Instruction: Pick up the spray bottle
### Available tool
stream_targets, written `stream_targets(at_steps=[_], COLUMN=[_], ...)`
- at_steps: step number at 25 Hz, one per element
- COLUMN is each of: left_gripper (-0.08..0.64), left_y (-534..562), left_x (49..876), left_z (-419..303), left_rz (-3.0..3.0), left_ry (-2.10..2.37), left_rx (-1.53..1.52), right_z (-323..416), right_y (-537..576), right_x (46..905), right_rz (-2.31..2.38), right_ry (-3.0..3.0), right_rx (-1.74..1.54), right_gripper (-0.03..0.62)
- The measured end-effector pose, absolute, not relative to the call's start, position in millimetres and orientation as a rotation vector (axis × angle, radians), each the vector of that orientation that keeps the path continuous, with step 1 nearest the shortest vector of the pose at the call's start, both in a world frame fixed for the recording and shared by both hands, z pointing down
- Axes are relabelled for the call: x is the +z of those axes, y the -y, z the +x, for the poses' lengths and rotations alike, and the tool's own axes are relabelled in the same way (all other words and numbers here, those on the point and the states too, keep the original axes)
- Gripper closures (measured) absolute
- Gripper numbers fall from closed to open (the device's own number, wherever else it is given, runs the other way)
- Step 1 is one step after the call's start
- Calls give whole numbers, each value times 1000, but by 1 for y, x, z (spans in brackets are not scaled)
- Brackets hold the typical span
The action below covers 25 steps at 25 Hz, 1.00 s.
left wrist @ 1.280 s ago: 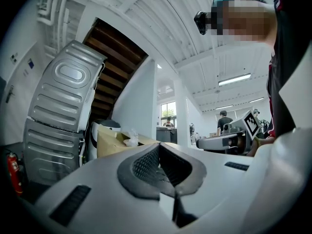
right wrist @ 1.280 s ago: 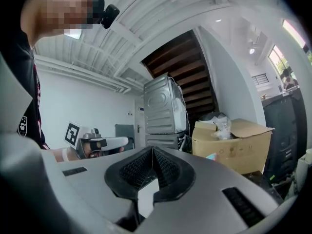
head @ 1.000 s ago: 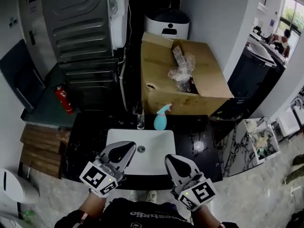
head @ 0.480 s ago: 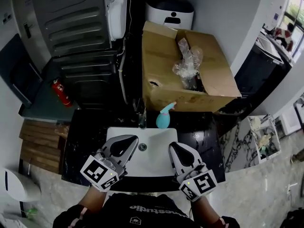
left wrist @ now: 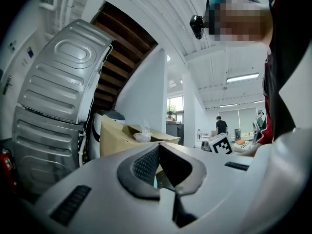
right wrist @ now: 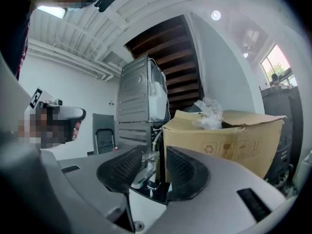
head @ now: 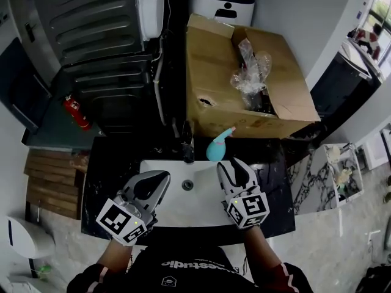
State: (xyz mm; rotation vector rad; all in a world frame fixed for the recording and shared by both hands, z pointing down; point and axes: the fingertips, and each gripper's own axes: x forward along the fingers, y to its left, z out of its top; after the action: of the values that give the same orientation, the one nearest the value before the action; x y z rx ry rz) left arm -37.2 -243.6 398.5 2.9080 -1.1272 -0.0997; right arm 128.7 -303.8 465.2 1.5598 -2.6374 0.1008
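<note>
The teal spray bottle (head: 219, 147) stands upright on the dark counter behind the white sink (head: 201, 209), against the foot of the cardboard box. My right gripper (head: 233, 163) hovers over the sink's back right edge, its tips just short of the bottle. Its jaws are opening, and nothing is between them. In the right gripper view the right gripper (right wrist: 155, 165) frames the faucet (right wrist: 146, 172) in its gap. My left gripper (head: 162, 179) is shut and empty above the sink's left side. Its pads meet at the tip in the left gripper view (left wrist: 159, 148).
A chrome faucet (head: 186, 146) rises just left of the bottle. The open cardboard box (head: 226, 90) holding crumpled plastic (head: 250, 72) stands behind it. Stacked grey appliances (head: 98, 35) stand at back left, with a red fire extinguisher (head: 76, 112) beside them.
Both grippers moved forward over the sink. The right one travelled farther, up to the spray bottle, and its jaws parted from shut. The left stayed shut.
</note>
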Motion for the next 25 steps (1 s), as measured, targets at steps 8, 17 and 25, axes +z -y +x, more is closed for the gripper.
stream_targets(at_steps=[8, 17, 25], left_gripper=[545, 545, 545], left_y=[265, 283, 284], left_x=[413, 433, 442], left_z=[-54, -58, -67], left_rz=[2857, 2822, 2786], left_ry=[1135, 1137, 1176], left_rx=[-68, 5, 28], right_z=[142, 148, 142], right_y=[372, 422, 436], right_x=[538, 576, 587], right_rz=[1606, 1611, 1572], right_ry=[2477, 2396, 2372], right_rx=[149, 178, 165], right_gripper=[374, 357, 354])
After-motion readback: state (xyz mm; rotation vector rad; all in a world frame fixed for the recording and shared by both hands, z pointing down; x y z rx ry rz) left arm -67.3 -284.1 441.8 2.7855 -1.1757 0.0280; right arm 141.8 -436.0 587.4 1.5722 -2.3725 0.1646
